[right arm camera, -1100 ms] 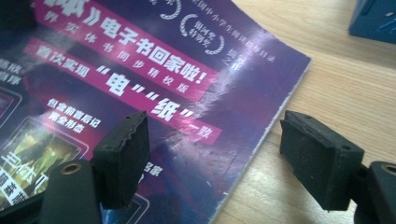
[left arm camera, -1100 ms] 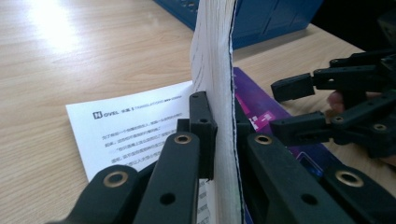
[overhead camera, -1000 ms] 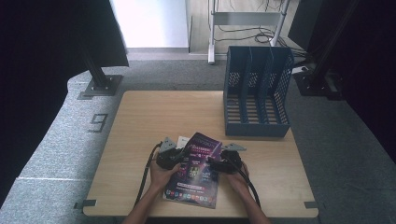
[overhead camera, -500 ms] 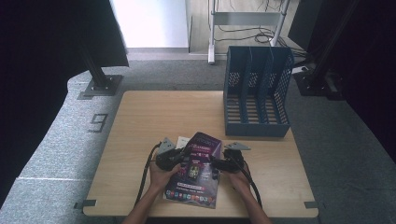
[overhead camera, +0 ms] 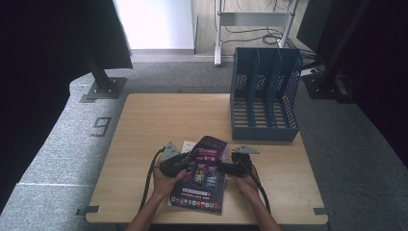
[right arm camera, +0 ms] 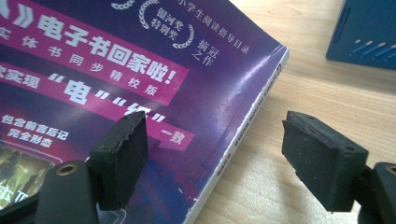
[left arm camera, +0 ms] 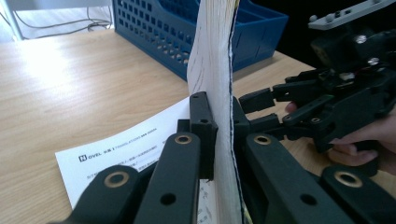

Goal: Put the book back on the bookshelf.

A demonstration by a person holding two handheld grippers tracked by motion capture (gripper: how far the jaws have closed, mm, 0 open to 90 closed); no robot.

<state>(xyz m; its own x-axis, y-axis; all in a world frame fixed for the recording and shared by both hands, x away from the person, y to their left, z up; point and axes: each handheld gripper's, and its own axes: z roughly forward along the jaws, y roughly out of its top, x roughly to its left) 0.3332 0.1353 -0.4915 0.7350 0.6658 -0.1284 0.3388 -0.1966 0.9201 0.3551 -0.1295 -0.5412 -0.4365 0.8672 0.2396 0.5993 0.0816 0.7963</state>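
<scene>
Two risks arise, both concerning the book (overhead camera: 202,174) near the front edge of the table (overhead camera: 159,120), short of the blue file rack (overhead camera: 263,91). Left gripper (left arm camera: 219,128) is clamped on its page edge, tilting it up; pages may tear or slip. Right gripper (right arm camera: 233,158) stands open astride the spine, holding nothing; closing off-centre could nudge it onto the loose sheet (left arm camera: 135,149).

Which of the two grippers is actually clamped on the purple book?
The left gripper: its fingers pinch the book's page edge. The right gripper is open, its fingers straddling the spine corner without pressing.
</scene>
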